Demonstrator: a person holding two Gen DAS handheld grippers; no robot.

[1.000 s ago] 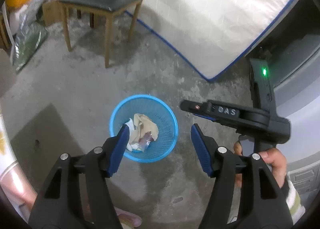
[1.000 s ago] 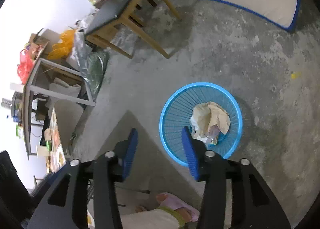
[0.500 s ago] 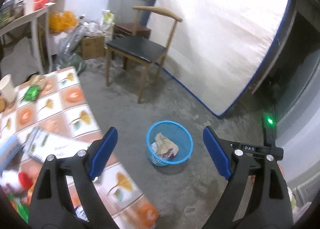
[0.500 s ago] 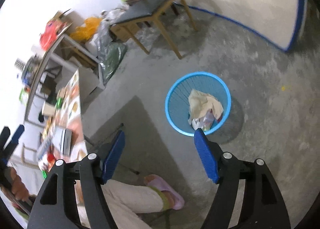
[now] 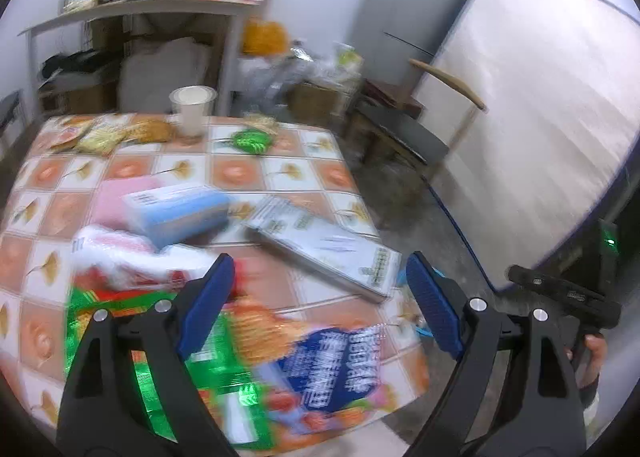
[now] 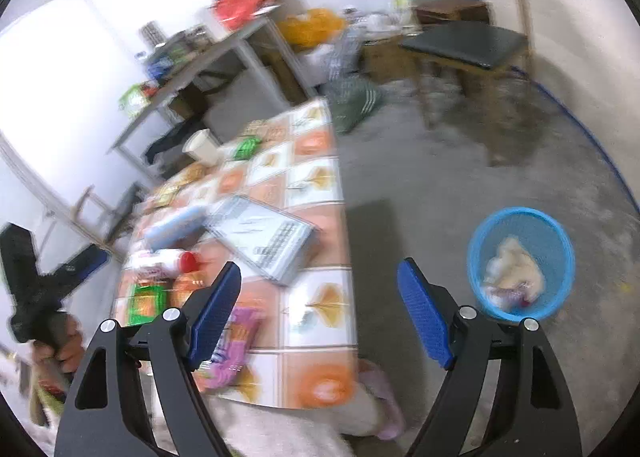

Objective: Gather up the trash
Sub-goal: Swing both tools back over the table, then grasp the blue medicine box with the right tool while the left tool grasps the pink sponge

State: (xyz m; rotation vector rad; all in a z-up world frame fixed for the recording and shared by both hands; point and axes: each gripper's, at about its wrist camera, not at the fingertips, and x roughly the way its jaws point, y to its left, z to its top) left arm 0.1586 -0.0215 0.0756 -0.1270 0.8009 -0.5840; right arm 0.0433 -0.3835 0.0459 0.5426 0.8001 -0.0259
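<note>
My left gripper (image 5: 320, 297) is open and empty above the near edge of a table (image 5: 248, 173) with an orange-tiled cloth. Snack wrappers (image 5: 256, 357), a red and white packet (image 5: 120, 257), a blue tissue box (image 5: 180, 209), a flat grey box (image 5: 320, 245), a green wrapper (image 5: 250, 140) and a paper cup (image 5: 192, 109) lie on it. My right gripper (image 6: 320, 305) is open and empty, off the table's corner. The blue trash basket (image 6: 520, 261) stands on the floor to the right with crumpled paper inside. Both views are blurred.
A wooden chair (image 6: 464, 45) stands behind the basket, with a mattress (image 5: 540, 117) leaning on the wall. A cluttered grey shelf table (image 5: 140, 13) and bags are behind the table. A fridge (image 5: 408, 13) is at the back.
Both grippers have lifted from over the basket and swung left to face the table. Their jaws have opened wider. The basket has left the left wrist view.
</note>
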